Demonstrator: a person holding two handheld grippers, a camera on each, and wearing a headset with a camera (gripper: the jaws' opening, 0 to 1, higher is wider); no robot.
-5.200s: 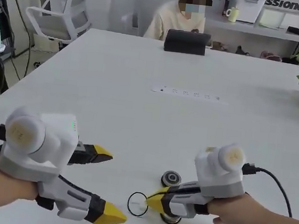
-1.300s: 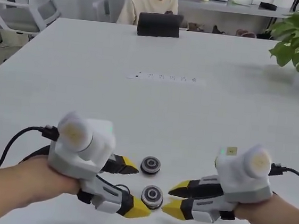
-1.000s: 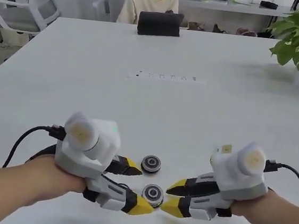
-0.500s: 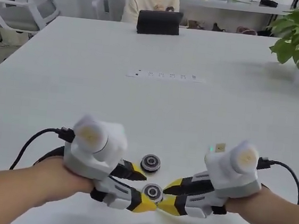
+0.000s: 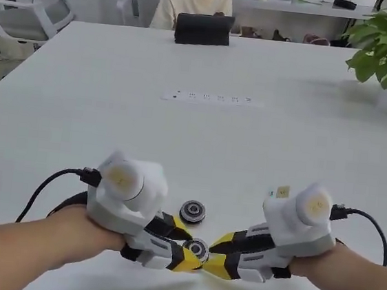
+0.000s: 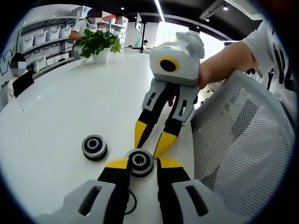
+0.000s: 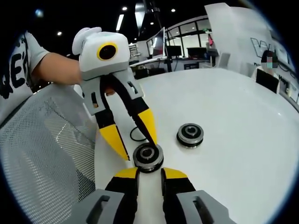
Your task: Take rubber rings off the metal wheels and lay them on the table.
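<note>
Black-rubber-ringed metal wheel (image 5: 196, 248) lies flat on the white table (image 5: 199, 152), bracketed by the jaws of the left gripper (image 7: 136, 143) (pinched or not, unclear), while the right gripper (image 6: 148, 147) faces it head-on, jaws slightly parted.

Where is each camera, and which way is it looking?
Head view: on the headset, looking forward and down at the table and both grippers; forearms show.
Left gripper view: on the left gripper, facing the near wheel and right gripper; own jaws show.
Right gripper view: on the right gripper, facing that wheel and the left gripper; own jaws show.
Shared: gripper views see that wheel from opposite sides.
</note>
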